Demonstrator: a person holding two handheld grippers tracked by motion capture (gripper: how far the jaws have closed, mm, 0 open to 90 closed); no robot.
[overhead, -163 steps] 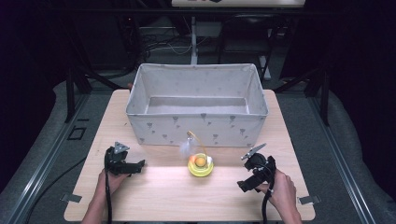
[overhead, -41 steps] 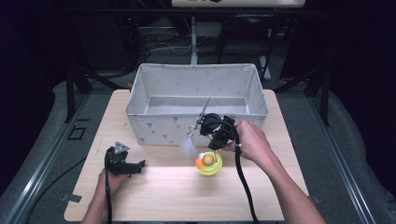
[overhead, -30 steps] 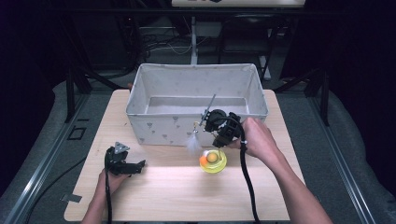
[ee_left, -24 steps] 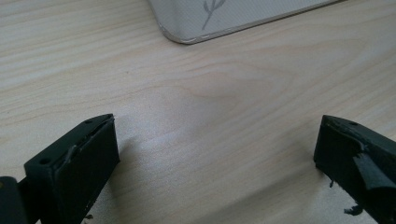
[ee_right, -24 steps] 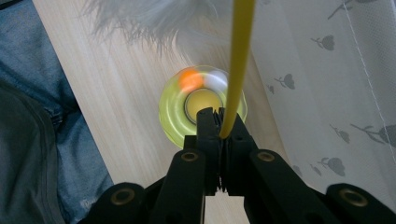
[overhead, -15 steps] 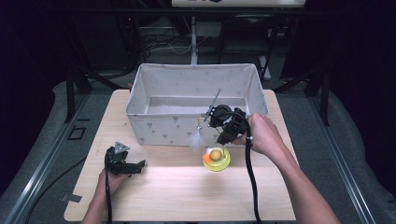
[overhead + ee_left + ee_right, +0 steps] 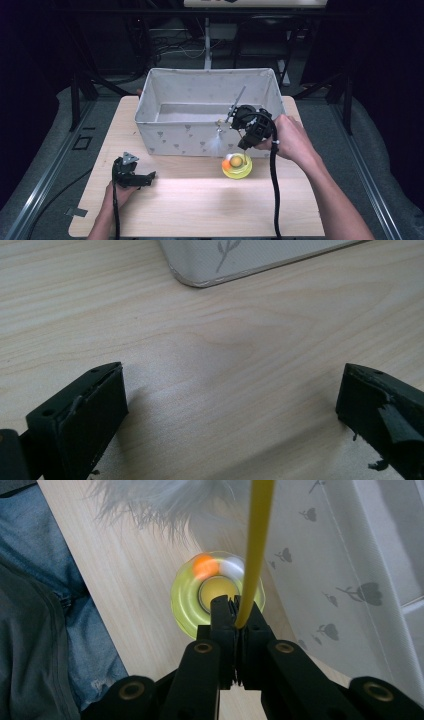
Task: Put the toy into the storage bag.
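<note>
A toy with a round yellow base carrying an orange ball lies in front of the fabric box. My right gripper hovers just above the base, pointing down, shut on the toy's thin stick, which slants up over the box wall. A white feather tuft hangs beside it. In the right gripper view the jaws clamp the yellow stick over the blurred base; I cannot tell if the base touches the table. My left gripper rests on the table at the front left, open and empty.
The box is open-topped with pale printed walls and stands at the back middle of the wooden table. Its near corner is ahead of the left gripper. Dark floor and stand legs surround the table.
The right gripper, shut on the stick, has moved right and up toward the box front. The yellow base and feather have shifted right with it. The left gripper has stayed put.
</note>
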